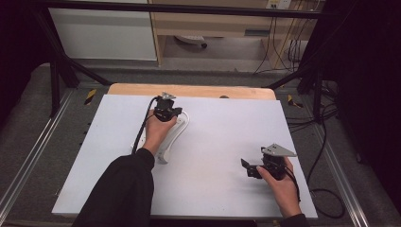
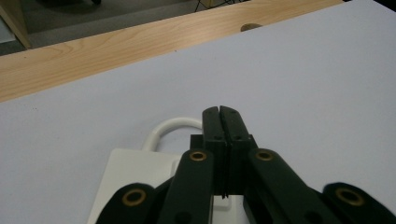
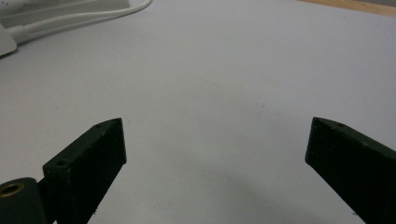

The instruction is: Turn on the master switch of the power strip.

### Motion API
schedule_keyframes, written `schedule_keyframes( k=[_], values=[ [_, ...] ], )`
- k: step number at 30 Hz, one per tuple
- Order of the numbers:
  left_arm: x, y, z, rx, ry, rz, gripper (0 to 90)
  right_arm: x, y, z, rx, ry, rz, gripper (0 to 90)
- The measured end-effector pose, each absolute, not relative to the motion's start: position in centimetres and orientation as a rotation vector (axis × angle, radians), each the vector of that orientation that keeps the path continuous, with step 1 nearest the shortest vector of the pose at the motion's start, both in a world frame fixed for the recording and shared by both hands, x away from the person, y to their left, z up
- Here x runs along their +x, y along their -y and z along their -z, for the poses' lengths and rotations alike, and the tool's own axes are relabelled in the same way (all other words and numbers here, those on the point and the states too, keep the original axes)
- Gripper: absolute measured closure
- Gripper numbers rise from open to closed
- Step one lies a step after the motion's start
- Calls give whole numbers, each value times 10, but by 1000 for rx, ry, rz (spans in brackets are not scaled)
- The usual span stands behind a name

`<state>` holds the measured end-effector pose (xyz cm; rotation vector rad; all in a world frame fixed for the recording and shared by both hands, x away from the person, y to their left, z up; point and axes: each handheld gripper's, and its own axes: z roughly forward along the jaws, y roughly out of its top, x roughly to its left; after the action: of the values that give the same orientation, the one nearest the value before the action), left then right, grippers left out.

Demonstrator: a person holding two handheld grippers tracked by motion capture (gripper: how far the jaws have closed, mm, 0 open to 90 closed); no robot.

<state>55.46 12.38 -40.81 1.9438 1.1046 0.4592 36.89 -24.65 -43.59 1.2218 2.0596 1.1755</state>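
Table (image 1: 227, 142): pale lavender-white sheet over a wooden top, wood edge showing along the far side.

White power strip (image 1: 176, 135) lies on the left-centre of the sheet, running roughly near-to-far, with its white cord (image 1: 184, 116) looping round the far end. In the left gripper view the strip's flat white body (image 2: 135, 168) sits directly under the jaws, and the cord (image 2: 170, 125) curves up in an arch just past its far edge, to the left of the jaw tips.

Left gripper (image 1: 166, 112): held in the person's left hand (image 1: 156, 130), positioned over the far end of the strip. In its own view (image 2: 219, 112) the two black jaws are pressed together, faces meeting with only a hairline seam. Whether they touch the strip cannot be told; nothing visible is pinched between them.

Right gripper (image 1: 246, 165): held in the right hand (image 1: 279, 182) at the near right of the sheet, pointing left, well apart from the strip. In its own view (image 3: 215, 140) the jaws are spread wide over bare sheet, nothing between them. The strip's corner (image 3: 7, 39) and the cord (image 3: 84, 18) appear far off at the upper left of that view.

Black sleeve (image 1: 123, 194) covers the left forearm, entering from the bottom edge.
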Motion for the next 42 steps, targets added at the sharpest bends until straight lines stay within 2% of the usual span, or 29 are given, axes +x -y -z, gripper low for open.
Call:
schedule_keyframes(
  k=[42],
  values=[
    [556,-127,422,2062,-1126,-458,900,369,247,436,1218,-2068,-1175,56]
  ],
)
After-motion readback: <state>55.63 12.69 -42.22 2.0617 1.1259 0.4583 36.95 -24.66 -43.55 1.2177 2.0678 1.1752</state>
